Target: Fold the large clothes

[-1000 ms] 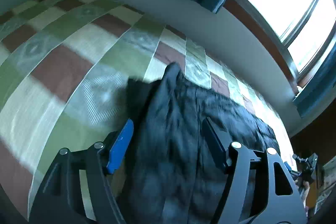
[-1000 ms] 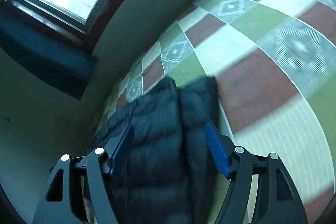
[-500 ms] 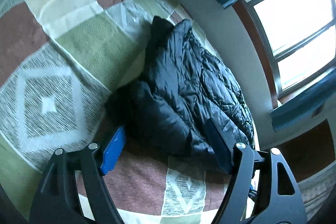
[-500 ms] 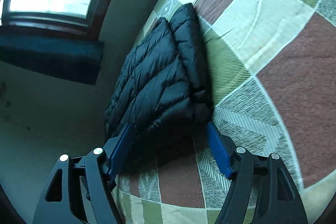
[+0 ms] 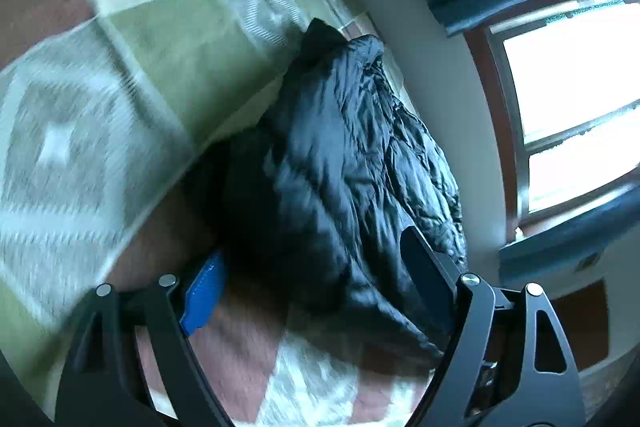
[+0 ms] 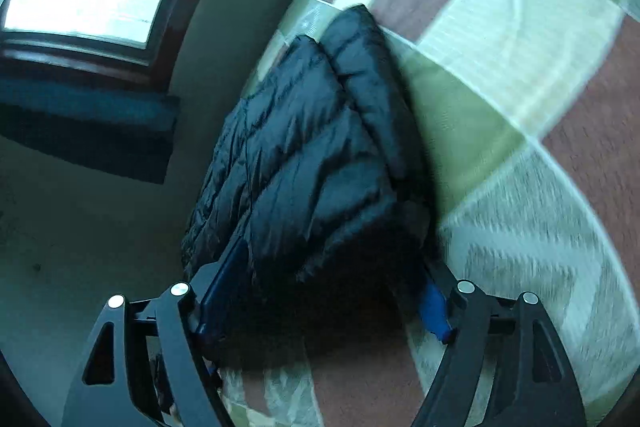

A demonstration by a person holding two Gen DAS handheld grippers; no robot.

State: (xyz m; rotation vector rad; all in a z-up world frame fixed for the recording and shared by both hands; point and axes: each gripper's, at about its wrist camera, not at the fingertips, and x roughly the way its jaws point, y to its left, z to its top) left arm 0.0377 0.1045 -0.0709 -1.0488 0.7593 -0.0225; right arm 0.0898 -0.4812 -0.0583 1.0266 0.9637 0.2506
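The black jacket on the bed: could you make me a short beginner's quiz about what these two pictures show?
1. True or false: the black jacket hangs in the air.
2. What lies under it? A) bare floor B) checked blanket C) desk
3. Name the bright thing in the wall behind it.

Key:
1. False. It lies folded on the bed, near the left gripper and right gripper, both with fingers opening and not pressing on it.
2. B, the checked blanket.
3. The window.
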